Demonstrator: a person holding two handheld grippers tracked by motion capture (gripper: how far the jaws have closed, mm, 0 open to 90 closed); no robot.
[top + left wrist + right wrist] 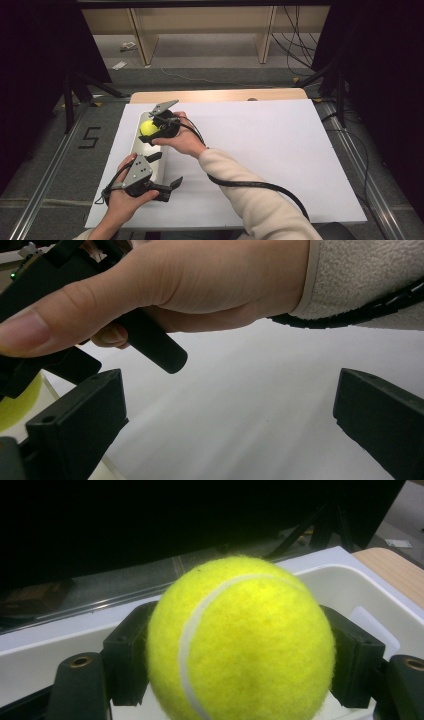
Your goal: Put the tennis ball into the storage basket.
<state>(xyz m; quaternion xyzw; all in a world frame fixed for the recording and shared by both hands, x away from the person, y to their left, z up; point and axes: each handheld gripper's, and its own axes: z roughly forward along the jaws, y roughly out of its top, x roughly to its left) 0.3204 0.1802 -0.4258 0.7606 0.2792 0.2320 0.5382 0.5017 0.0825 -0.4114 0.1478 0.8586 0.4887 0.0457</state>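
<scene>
Wood table (220, 95) w/ white sheet (260, 150) over top, white oblong tray (137, 145) on sheet's left

Grey floor (60, 165) (taped 5 (90, 137)), wooden shelving (200, 30) behind.

My high view shows the white table (260, 150) evenly bright and its surroundings dark; the near hand (165, 285) is blurred.

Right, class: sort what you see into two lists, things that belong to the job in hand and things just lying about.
In the job:
- tennis ball
- white tray
- right tongs, gripping the ball
- left tongs, open beside the tray

Lying about:
- wooden shelving
- floor cables
- scraps on the floor
</scene>
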